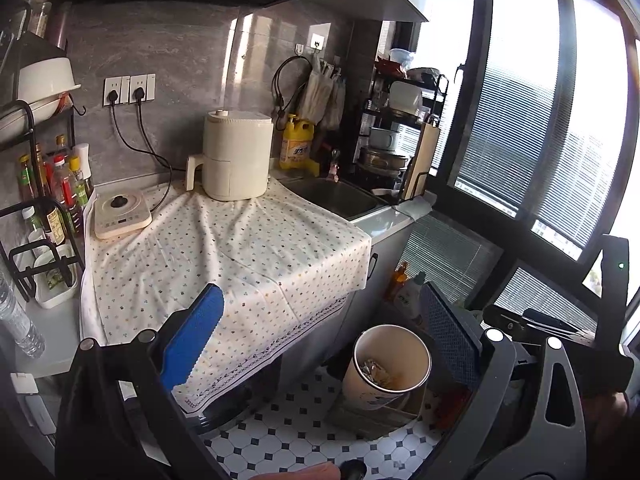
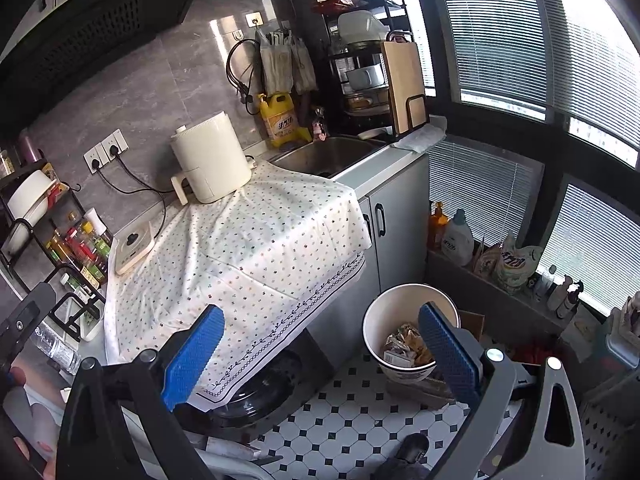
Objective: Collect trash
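Blue ribbed pads face each other on both tools, and both sets of jaws stand wide apart with nothing between them. Work from left to right across the scene.

At the left, the bottle rack (image 2: 76,248) and the small induction plate (image 2: 134,246) carry no visible rubbish; leave them. The dotted cloth (image 2: 248,248) covers the worktop as far as the cream air fryer (image 2: 210,158) and shows no loose litter in either view, so judge the surface as cleared or nearly so. Scan the cloth edge and the sink (image 2: 320,156) before you move on.

At the right, on the tiled floor (image 2: 344,420), stands the white bin (image 2: 400,300), already holding crumpled wrappers (image 2: 408,346). The left gripper (image 1: 320,332) hovers with the bin beside its right pad; the right gripper (image 2: 320,336) looks down into the bin mouth.

For any remaining piece, approach from above, close the pads squarely on it, carry it over the rim, and release only when it is inside the rim. Keep the pads off the hanging cloth hem, which could drag.
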Tool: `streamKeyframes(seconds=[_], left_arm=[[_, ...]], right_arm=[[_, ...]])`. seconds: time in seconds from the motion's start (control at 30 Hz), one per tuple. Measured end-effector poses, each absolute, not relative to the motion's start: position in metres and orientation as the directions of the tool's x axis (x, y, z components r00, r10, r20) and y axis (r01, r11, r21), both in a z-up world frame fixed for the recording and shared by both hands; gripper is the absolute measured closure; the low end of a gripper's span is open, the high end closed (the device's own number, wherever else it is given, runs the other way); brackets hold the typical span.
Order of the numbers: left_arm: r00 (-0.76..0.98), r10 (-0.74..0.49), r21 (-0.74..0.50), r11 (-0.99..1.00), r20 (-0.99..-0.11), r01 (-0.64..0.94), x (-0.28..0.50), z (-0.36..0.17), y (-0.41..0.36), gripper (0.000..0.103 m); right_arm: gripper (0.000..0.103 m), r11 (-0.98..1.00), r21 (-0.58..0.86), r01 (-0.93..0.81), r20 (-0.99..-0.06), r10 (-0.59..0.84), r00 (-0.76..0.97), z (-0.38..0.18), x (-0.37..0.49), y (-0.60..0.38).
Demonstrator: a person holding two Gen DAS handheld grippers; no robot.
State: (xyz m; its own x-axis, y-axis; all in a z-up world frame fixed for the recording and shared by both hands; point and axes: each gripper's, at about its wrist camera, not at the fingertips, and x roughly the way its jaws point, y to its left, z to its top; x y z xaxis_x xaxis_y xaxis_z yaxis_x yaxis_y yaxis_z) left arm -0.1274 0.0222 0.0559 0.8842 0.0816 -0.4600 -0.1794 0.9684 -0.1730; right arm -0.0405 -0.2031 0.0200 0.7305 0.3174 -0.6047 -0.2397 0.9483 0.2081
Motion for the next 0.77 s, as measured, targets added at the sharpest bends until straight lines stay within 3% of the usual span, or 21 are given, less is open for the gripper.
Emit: streamKeyframes(seconds=[0.33, 0.77], left_arm=[[0.889, 0.117, -0.146, 0.969, -0.443, -0.2, -0.127, 0.053, 0.011, 0.006], [0.85, 0.085, -0.196, 0.956, -0.52, -0.216, -0.09, 0.026, 0.019, 0.006]], right_arm=[[0.008, 0.948, 0.205, -0.244, -0.619, 0.319, 0.718, 0.018, -0.036, -0.204], [0.008, 0.959, 0.197, -0.206, -0.661, 0.285, 0.695, -0.003, -0.01, -0.21]])
